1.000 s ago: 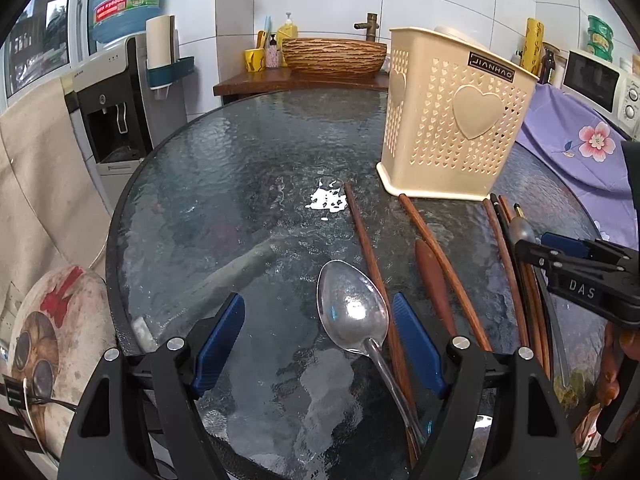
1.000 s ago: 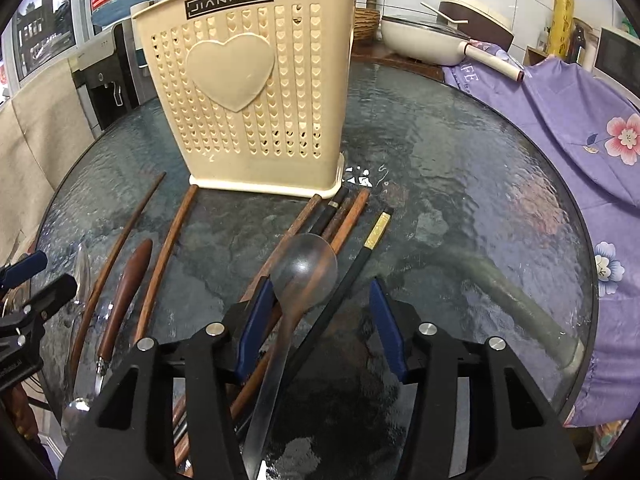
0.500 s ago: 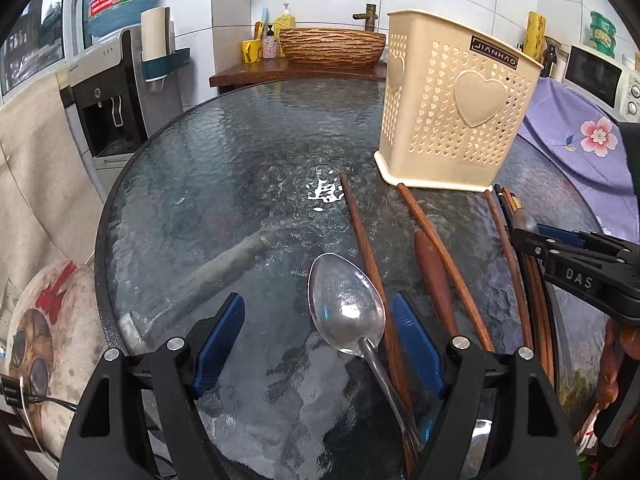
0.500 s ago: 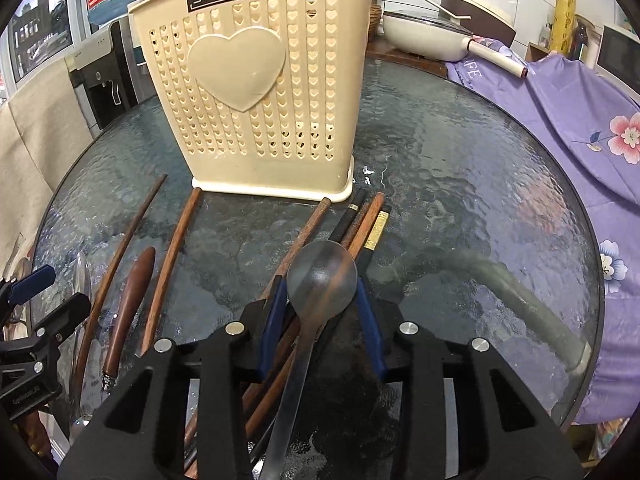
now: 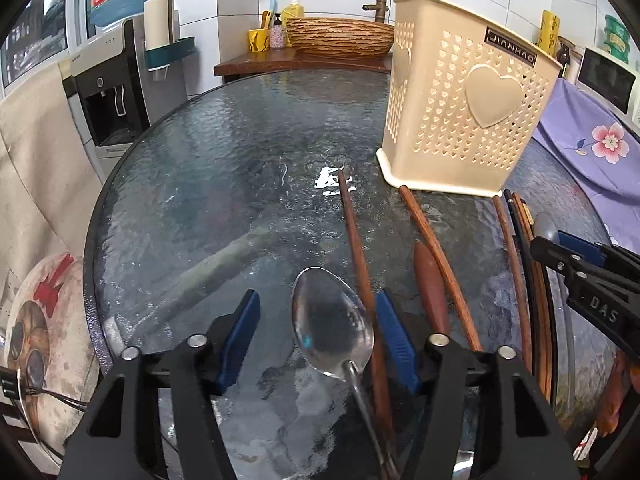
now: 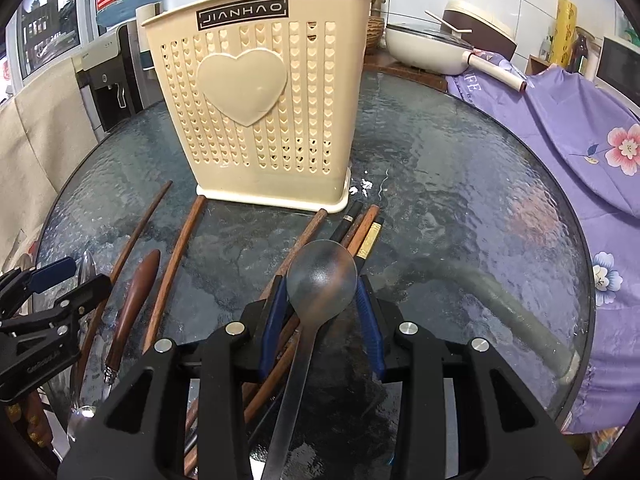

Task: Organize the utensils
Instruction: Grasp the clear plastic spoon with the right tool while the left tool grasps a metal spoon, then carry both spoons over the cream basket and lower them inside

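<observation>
My right gripper (image 6: pixel 322 312) has narrowed since a second ago; pads now flank the translucent spoon (image 6: pixel 320 276), contact unclear. Left gripper (image 5: pixel 316 336) unchanged, spread wide around the metal spoon (image 5: pixel 332 324). Utensil holder (image 6: pixel 256 112) stands ahead of both.

- The cream utensil holder (image 6: pixel 256 120) bore a black label (image 6: pixel 242 13) reading "JIANHAO" (it also showed in the left wrist view).
- The right gripper's black body (image 5: pixel 600 300) carried "DAS".
- Purple cloth (image 6: pixel 560 120) showed "FE" (partly cut off).
</observation>
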A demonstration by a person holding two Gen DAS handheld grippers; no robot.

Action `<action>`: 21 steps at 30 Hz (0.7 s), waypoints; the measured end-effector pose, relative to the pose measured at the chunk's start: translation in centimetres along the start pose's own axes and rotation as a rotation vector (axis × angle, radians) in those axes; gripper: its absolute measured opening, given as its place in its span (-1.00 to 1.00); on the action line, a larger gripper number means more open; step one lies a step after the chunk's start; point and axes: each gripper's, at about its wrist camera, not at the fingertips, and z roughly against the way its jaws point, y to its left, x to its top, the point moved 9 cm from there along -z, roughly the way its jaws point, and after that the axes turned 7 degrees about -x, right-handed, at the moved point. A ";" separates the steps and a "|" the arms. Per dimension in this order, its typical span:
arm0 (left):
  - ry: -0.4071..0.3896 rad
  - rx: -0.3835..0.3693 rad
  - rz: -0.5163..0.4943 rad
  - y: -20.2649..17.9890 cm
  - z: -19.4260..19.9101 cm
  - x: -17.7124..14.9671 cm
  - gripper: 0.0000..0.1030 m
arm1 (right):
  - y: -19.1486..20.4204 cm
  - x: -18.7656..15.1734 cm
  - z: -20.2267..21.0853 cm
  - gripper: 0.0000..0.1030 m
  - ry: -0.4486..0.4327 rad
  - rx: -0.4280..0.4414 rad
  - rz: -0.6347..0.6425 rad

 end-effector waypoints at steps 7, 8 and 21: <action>-0.002 -0.010 -0.006 -1.2 0.1 -0.2 -0.26 | -0.7 -0.3 0.5 -0.29 -0.011 0.000 -0.005; -0.003 -0.014 -0.003 -1.3 0.0 -0.2 -0.26 | -0.7 -0.3 0.6 -0.29 -0.014 0.001 -0.006; -0.082 -0.091 -0.007 -1.7 2.7 2.0 -0.29 | -1.1 0.3 2.0 -0.29 -0.058 0.081 -0.024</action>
